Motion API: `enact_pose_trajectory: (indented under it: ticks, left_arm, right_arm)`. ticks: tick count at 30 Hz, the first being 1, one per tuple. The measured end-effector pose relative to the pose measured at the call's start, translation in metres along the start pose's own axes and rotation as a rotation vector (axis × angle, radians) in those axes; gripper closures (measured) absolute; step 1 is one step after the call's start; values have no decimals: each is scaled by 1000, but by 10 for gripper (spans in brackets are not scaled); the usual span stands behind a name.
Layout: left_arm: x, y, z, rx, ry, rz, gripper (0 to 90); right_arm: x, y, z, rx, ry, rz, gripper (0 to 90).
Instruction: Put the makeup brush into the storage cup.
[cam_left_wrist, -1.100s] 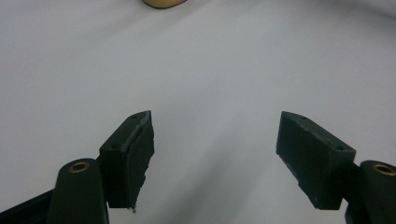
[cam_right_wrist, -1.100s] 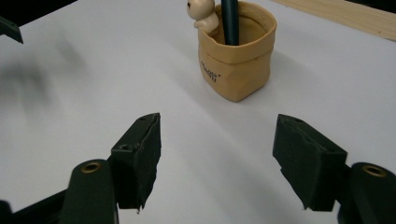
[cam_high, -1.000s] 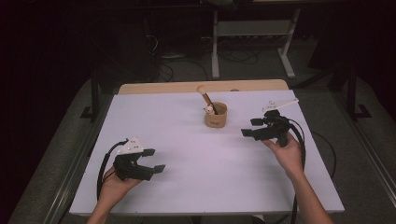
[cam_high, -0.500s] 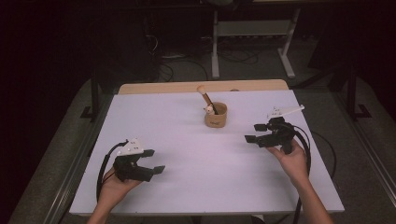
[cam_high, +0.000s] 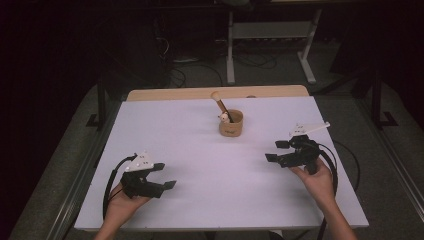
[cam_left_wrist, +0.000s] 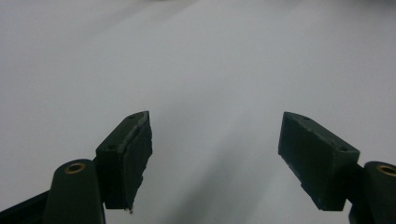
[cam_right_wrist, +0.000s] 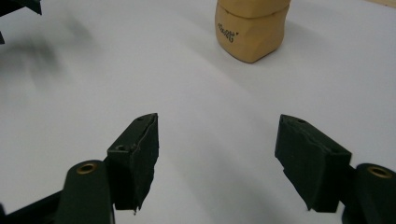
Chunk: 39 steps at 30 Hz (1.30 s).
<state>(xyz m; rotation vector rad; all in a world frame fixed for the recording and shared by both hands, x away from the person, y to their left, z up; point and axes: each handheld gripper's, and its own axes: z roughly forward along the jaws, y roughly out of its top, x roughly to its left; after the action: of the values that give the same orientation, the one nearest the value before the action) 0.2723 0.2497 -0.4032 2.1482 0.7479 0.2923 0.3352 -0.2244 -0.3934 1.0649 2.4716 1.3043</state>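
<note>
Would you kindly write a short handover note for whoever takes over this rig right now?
Left tongs: open, empty, low over the near left of the white table.
Right tongs: open, empty, at the table's right side, pointing towards the tan cup.
The cup stands upright at the far centre, holding a wooden stick and a small white figure.
Done: nothing that can be told from here; the cup is untouched.
Left: probably bring the right tongs to the cup or its contents.
</note>
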Motion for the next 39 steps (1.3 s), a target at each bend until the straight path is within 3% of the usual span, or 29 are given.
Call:
enact_pose_trajectory:
  ticks: [15, 39]
  left_arm:
    - [-4, -8, -2, -11, 5, 8, 255]
    - [-7, -19, -3, -5, 6, -20, 240]
  right_arm:
    - [7, -16, -5, -2, 2, 2, 281]
    - [16, -44, -9, -23, 15, 14, 249]
